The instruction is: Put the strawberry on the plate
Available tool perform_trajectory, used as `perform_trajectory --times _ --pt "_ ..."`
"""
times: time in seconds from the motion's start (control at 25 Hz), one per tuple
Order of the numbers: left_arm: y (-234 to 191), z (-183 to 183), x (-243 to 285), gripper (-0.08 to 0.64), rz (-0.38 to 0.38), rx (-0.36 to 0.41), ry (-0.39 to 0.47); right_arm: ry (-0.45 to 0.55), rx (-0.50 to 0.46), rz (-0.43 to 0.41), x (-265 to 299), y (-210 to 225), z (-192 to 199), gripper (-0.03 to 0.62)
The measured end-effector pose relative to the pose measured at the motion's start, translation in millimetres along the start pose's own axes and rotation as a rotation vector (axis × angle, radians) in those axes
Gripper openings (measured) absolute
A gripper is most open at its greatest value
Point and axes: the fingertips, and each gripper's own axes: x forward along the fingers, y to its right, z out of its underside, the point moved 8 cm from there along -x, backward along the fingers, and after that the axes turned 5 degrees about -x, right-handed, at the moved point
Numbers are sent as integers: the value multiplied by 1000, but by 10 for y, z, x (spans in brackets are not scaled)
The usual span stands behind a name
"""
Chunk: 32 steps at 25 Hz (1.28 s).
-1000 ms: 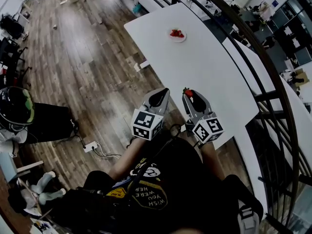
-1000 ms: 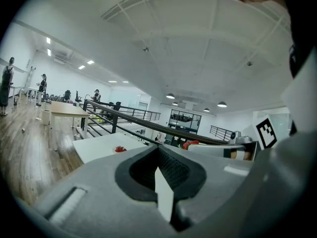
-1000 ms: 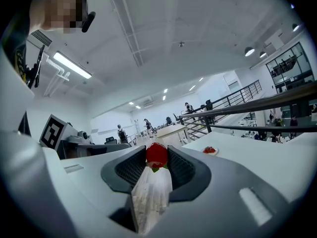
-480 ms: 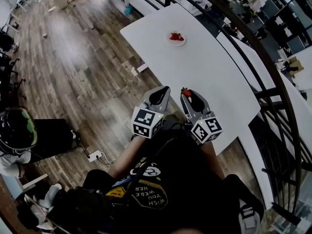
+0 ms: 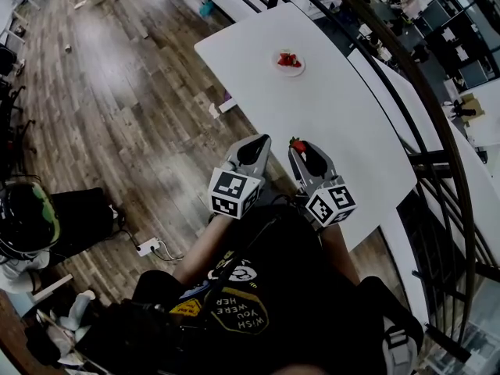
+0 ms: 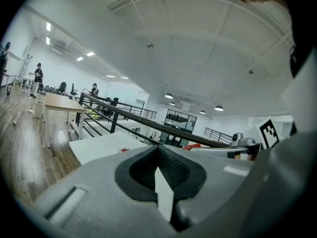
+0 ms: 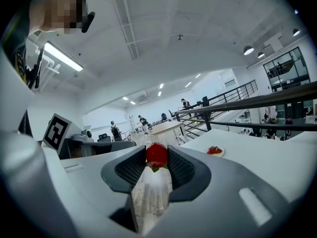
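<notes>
A red strawberry sits pinched between the tips of my right gripper, which is shut on it; in the right gripper view the strawberry fills the gap between the dark pads. My left gripper hangs beside it to the left over the floor, its pads meeting with nothing between them. A small white plate holding other red strawberries rests at the far end of the long white table, well ahead of both grippers. The plate also shows to the right of the jaws.
A dark metal railing runs along the table's right side. Wooden floor spreads to the left, with a helmet and a power strip on it. Other tables and people stand far off.
The person has stepped forward, so both grippers have advanced together along the table's near corner toward the plate. The strawberry stays gripped in the right gripper.
</notes>
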Motion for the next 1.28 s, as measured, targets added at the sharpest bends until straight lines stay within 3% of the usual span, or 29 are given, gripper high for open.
perform_trajectory --times 0.48,1.28 --pt "-626 -330 661 0 -44 20 -24 -3 -2 1 829 597 -190 138" --pt "-858 -561 2187 0 43 56 -160 -1 90 76 1453 1808 -449 138"
